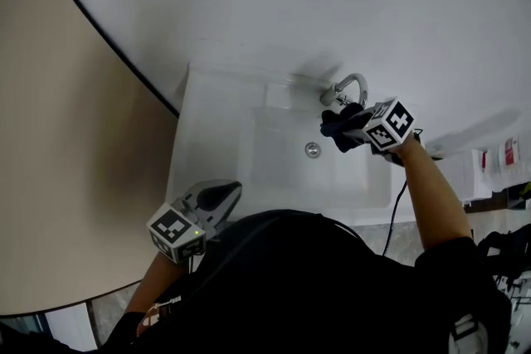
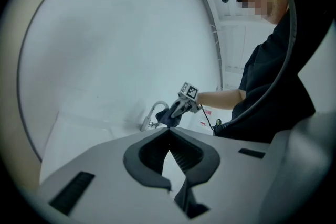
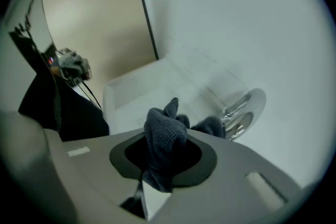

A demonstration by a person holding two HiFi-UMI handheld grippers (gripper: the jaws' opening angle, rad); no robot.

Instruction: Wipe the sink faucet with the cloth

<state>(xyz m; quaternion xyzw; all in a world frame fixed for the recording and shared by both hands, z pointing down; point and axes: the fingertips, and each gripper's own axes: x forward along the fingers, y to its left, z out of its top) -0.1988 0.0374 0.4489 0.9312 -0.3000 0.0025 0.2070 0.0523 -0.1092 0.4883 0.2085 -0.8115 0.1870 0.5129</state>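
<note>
Now the right tool (image 1: 353, 128) clamps the cloth (image 1: 336, 127) by the faucet (image 1: 353, 83) at the sink's (image 1: 216, 120) one o'clock, while the left tool (image 1: 220, 195), at seven, is closed and empty.

The faucet (image 3: 242, 113) is bright, mirror-glossy metal. Just beside it, the cloth (image 3: 164, 136) is a dark, matt, coarse knit. Beneath the faucet, the sink (image 1: 211, 137) looks smooth and white.

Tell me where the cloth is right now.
The dark cloth is clamped in the right gripper, right of centre in the head view, close beside the chrome faucet at the back of the sink.
</note>
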